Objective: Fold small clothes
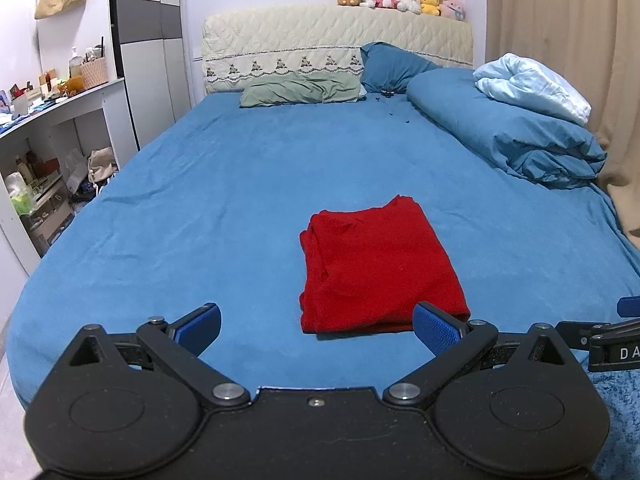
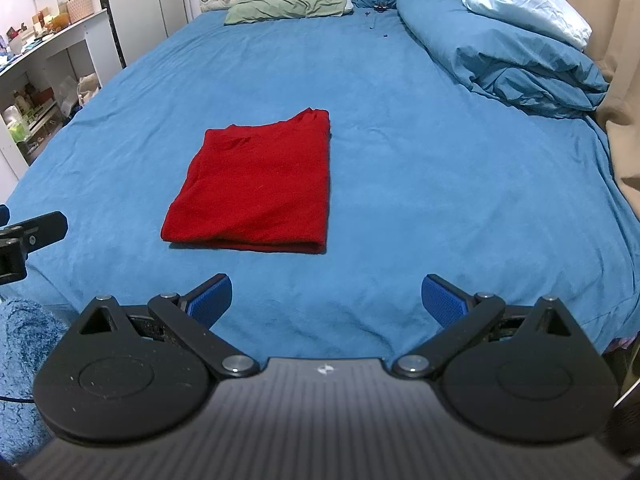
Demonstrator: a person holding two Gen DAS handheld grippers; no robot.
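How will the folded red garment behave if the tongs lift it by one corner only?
The red garment is soft, layered cloth, so it would probably sag and unfold. It looks light, lying thin and flat. On the blue sheet, pushing it would likely bunch the layers rather than slide them together.

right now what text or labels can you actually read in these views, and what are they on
"DA" in white letters, cut off by the frame edge, on the black body of the right gripper seen in the left wrist view.
A small white logo mark, no letters, on the right gripper's ribbed housing.
Labels on the shelf items are too small and blurred to read.
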